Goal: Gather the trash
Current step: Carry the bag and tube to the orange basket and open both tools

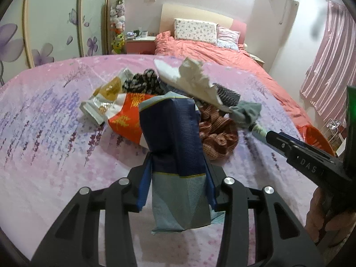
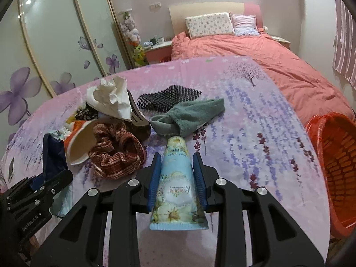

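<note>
The left gripper (image 1: pixel 178 178) has its fingers pinching a dark blue and pale grey ribbed foil packet (image 1: pixel 175 155), and the right gripper (image 2: pixel 178 173) has its fingers pinching a pale blue flower-printed squeeze tube (image 2: pixel 176 182), both items apparently just clear of the lilac flower-printed cloth over the bench (image 2: pixel 255 115). To do this step well, I would keep both pinches firm and carry the tube first to the orange plastic basket lined with a red bag (image 2: pixel 333 166) beside the bench's right edge (the packet looks light and could slip). The crumpled white paper (image 2: pixel 111 98) and the orange snack wrapper (image 1: pixel 126 115) are likely trash, still lying in the pile on the bench among socks and scrunchies.
</note>
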`<state>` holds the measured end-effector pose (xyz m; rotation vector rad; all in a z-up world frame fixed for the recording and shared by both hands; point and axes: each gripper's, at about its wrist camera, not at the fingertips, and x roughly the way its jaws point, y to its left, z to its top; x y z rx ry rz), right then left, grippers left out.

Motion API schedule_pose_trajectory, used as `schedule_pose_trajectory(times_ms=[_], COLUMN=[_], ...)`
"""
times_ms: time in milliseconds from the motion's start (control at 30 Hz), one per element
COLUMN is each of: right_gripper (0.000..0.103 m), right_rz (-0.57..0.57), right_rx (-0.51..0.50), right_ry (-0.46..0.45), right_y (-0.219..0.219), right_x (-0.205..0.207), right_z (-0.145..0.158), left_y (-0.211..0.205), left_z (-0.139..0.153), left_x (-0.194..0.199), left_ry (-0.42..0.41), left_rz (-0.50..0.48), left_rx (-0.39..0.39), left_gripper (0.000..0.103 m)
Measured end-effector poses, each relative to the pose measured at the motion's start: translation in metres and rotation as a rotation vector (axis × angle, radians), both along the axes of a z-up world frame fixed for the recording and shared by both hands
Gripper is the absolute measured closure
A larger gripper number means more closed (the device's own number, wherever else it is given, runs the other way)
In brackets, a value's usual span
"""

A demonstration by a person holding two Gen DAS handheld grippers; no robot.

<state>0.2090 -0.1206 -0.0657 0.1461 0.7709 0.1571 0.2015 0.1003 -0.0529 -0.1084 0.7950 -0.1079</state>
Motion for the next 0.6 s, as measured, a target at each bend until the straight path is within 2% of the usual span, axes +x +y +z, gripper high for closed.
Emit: schedule_pose_trajectory(times_ms=[33, 167, 233, 267, 300, 367, 500, 567, 600], right_gripper=[0.100, 0.102, 0.099, 0.089, 0.073, 0.065, 0.065, 0.075, 0.075], right_rz=[0.002, -0.004, -0.002, 0.005, 0.004, -0.003, 0.014, 0.008, 0.008], right_rx=[-0.002, -0.037, -0.043, -0.035, -0.024, -0.032, -0.052, -0.095, -0.087], right_ry=[0.000, 0.063, 0.049, 0.051, 0.052, 0.043, 0.080, 0.093, 0.089], right_y=[-0.002, 0.001, 0.000, 0.000, -0.002, -0.002, 0.008, 0.013, 0.012], right_x=[-0.001, 0.003, 0.001, 0.000, 0.001, 0.001, 0.008, 0.012, 0.012], right_z=[0.000, -0.014, -0.016, -0.017, -0.017, -0.017, -0.026, -0.033, -0.031], left_y=[-0.003, -0.007, -0.008, -0.008, -0.008, -0.007, -0.006, -0.007, -0.007], left_z=[0.002, 0.005, 0.004, 0.004, 0.003, 0.002, 0.001, 0.001, 0.002], left_x=[-0.002, -0.007, -0.008, -0.009, -0.009, -0.009, -0.008, -0.008, -0.008], left_ry=[-0.006, -0.015, -0.010, -0.008, -0.006, -0.004, -0.003, 0.000, -0.001], left_rz=[-0.004, -0.014, -0.015, -0.016, -0.016, -0.016, -0.017, -0.018, -0.020], left_rx=[0.001, 0.005, 0.006, 0.006, 0.007, 0.008, 0.004, 0.003, 0.001], left_gripper=[0.062, 0.062, 0.062, 0.062, 0.062, 0.062, 0.062, 0.062, 0.062])
